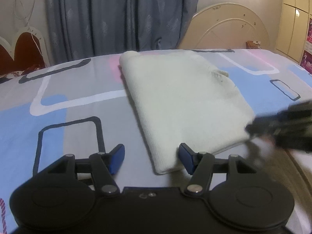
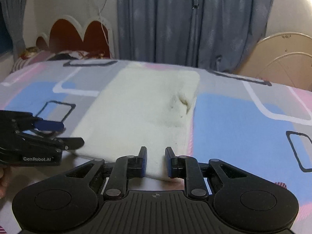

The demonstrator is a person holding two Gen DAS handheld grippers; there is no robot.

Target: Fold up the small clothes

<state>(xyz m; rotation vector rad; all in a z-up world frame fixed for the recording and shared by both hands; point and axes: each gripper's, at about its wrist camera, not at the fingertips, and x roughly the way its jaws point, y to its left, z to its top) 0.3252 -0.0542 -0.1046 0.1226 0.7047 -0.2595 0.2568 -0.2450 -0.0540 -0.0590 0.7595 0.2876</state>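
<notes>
Your folded cream knit garment (image 2: pixel 136 109) is lying mid-frame on the patterned bedsheet (image 2: pixel 234 117). Left tool (image 1: pixel 152 159) is standing apart, empty; right tool (image 2: pixel 156 161) is pinching the soft, limp near hem; take corners.

Right wrist view. A folded white garment (image 2: pixel 140 109) lies flat on a patterned bedsheet (image 2: pixel 234 117). The right gripper (image 2: pixel 156 160) stands at the garment's near edge, its blue-padded jaws slightly apart with cloth showing between them. The left gripper (image 2: pixel 66 134) enters from the left, beside the garment's left edge. A grey curtain (image 2: pixel 185 19) hangs behind.
</notes>
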